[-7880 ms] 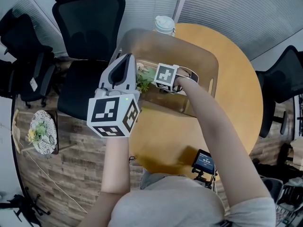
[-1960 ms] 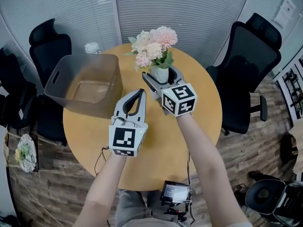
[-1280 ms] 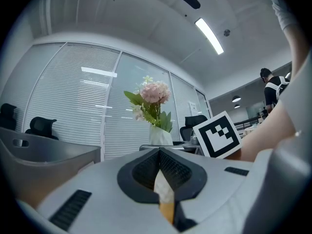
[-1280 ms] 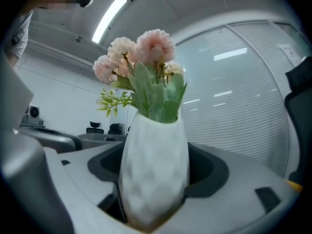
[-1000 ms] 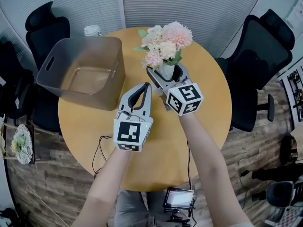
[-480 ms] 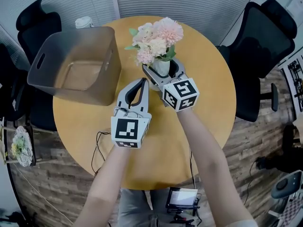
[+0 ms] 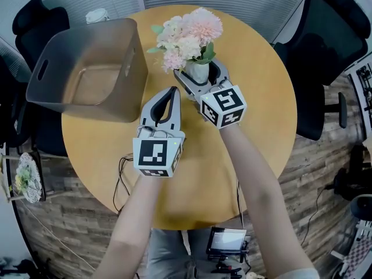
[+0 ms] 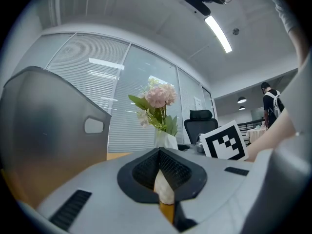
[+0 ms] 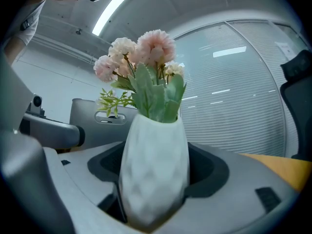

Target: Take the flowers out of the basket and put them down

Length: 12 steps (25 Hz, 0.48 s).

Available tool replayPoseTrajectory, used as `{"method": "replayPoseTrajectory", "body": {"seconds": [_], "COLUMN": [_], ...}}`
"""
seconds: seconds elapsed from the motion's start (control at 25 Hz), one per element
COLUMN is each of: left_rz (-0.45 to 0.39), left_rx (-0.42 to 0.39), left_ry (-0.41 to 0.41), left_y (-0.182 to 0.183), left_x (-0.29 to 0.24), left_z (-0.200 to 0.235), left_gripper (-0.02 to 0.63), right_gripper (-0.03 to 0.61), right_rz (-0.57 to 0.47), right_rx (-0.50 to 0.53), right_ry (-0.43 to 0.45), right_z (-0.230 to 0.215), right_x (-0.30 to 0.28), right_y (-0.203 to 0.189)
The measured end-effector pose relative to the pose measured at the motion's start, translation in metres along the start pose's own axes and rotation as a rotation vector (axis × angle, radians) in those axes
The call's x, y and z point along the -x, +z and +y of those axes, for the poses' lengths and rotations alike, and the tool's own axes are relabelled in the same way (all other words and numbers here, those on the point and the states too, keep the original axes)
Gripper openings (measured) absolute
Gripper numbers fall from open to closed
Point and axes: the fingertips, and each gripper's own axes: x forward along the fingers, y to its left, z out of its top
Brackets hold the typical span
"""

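Right gripper: jaws set wide, clamped on the white vase, one pad on each side of its belly. Vase upright, flowers above it, leaning a little toward the basket. I can't tell whether the vase base touches the table; the jaws hide it.

Left gripper: jaws together, nothing in them. It sits just beside your right one, on the basket side, tips pointing at the vase.

Versus about eight seconds ago: both claws were down inside the basket then. Now the flowers are out, over the tabletop to the basket's right. Over the last two seconds the grip looks the same and the left is still shut alongside.

Edges and room:
- Basket's right wall is near the flowers but apart from them.
- Basket interior shows empty.
- Bare wood to the right of the vase and on your near side.
- Far table edge is near behind the blooms.
- Black chair stands off the right edge.
- Lidded cup behind the basket.
- Cable lies at the near-left rim.
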Motion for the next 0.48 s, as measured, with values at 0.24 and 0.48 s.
{"method": "replayPoseTrajectory", "body": {"seconds": [0.24,0.48], "left_rz": [0.000,-0.001], "left_rx": [0.004,0.014], "left_ry": [-0.011,0.012], "left_y": [-0.004,-0.008], "left_x": [0.005,0.019], "left_z": [-0.001,0.009], "left_gripper": [0.003,0.003], "right_gripper": [0.374,0.374], "right_rz": [-0.016,-0.010], "right_rx": [-0.001,0.001], "right_ry": [-0.002,-0.009], "right_z": [0.002,0.011], "right_x": [0.006,0.011], "right_y": [-0.004,-0.009]}}
